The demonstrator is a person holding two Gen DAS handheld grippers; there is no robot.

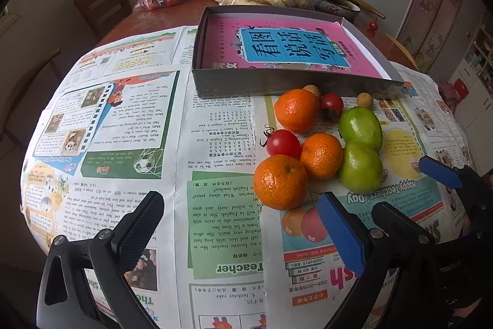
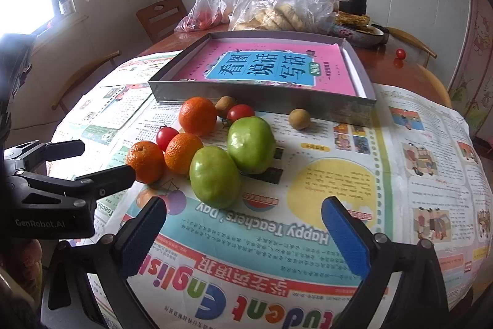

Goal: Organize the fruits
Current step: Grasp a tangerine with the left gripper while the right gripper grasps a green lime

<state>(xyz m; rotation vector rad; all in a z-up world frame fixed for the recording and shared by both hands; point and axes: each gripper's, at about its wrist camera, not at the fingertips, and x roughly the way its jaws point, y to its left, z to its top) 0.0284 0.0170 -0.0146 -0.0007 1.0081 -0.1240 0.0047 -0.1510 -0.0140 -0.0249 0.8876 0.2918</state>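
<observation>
Orange mandarins (image 1: 299, 144), green fruits (image 1: 360, 150) and cherry tomatoes (image 1: 283, 143) huddle on newspaper (image 1: 123, 128) at one o'clock from the left gripper (image 1: 243, 233), its jaws spread and holding nothing. From the right wrist, the right gripper (image 2: 243, 236) gapes too, the cluster (image 2: 212, 144) at eleven o'clock before the grey box (image 2: 262, 100).

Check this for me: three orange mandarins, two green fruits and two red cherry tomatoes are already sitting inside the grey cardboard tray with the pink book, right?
Not inside. The right wrist view shows the orange mandarins, green fruits and red cherry tomatoes on the newspaper in front of the grey cardboard tray, which holds only the pink book.
</observation>
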